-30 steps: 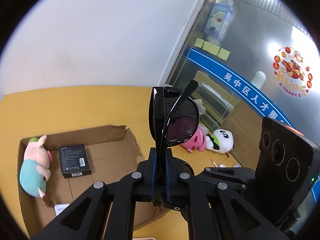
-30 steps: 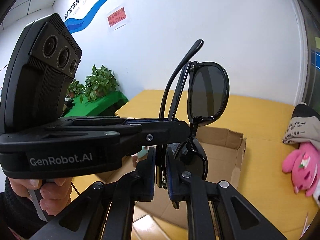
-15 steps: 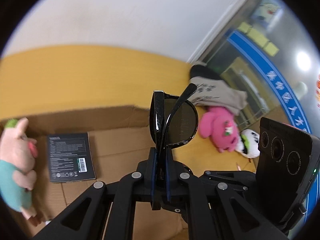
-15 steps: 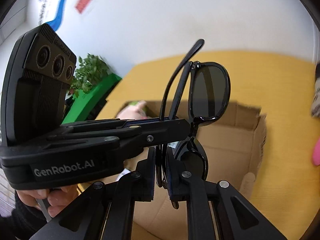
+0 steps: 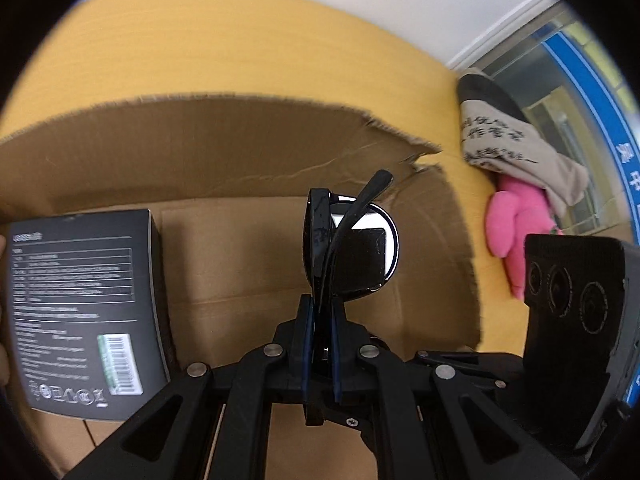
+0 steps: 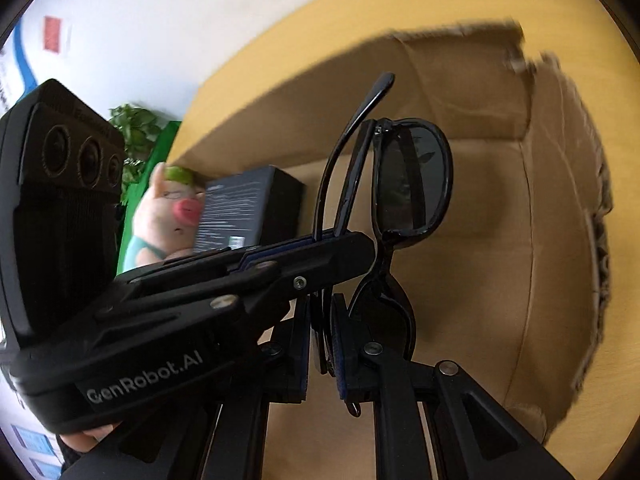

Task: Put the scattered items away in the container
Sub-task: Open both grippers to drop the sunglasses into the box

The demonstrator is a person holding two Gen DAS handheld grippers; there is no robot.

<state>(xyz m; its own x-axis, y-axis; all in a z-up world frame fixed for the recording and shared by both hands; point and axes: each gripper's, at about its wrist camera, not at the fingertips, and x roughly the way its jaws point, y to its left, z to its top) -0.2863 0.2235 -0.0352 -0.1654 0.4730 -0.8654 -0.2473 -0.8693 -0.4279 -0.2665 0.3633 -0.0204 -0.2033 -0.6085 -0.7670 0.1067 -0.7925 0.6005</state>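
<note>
Compared with the earlier frames, both grippers have come down over the cardboard box [image 5: 248,152], whose floor now fills most of each view where wall and table filled it before; the grip on the sunglasses is unchanged. Left wrist view, left to right: a black product box [image 5: 80,304] lies flat on the box floor at the left; at centre the left gripper [image 5: 320,344] has its blue-padded fingers [image 5: 306,336] pressed together on the folded black sunglasses [image 5: 352,256], which stand upright above the floor with one temple tip raised; beyond the torn right wall of the box, a pink plush toy [image 5: 512,232] and a grey printed cloth [image 5: 516,148] lie on the yellow table [image 5: 240,40]; at far right is the camera housing of the right gripper [image 5: 572,304]. Right wrist view, left to right: a plush pig [image 6: 164,216] and the product box [image 6: 244,204] sit at the far left end of the cardboard box [image 6: 560,240]; the left gripper [image 6: 348,244] reaches in from the left and pinches the temples of the sunglasses [image 6: 412,184]; below, the right gripper [image 6: 322,344] pinches the same pair at its lower end. The sunglasses hang over the box floor, touching nothing but the two grippers.
</note>
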